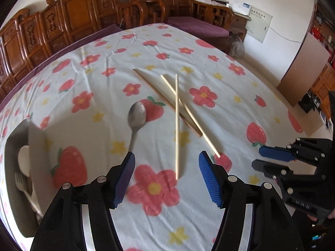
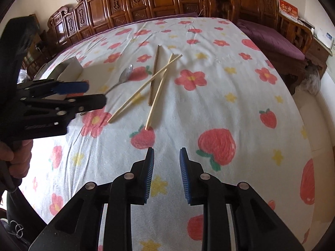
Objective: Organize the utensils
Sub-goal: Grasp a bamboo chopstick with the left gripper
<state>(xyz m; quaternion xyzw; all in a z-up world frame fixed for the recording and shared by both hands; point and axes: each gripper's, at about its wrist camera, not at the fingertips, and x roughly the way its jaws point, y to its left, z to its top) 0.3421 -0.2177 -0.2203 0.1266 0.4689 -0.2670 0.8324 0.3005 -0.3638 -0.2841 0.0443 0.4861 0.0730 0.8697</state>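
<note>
Left wrist view: left gripper [image 1: 166, 177] is spread and empty over the table [image 1: 230, 138]. A spoon [image 1: 136, 118] and three chopsticks [image 1: 177, 125] lie loose mid-table; the tray [image 1: 12, 146] at the left edge already holds a fork [image 1: 23, 186] (and a pale spoon).

Right wrist view: right gripper [image 2: 166, 173] is parted slightly, holding nothing; the chopsticks are yet to be sorted.

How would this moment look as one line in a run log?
left gripper: open, empty | right gripper: open, empty | metal spoon, three chopsticks: loose on tablecloth

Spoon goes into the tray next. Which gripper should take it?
Left, probably. The left gripper is open with the spoon handle just by its left finger, and the tray is on that side. The right gripper sits nearer the chopsticks.
</note>
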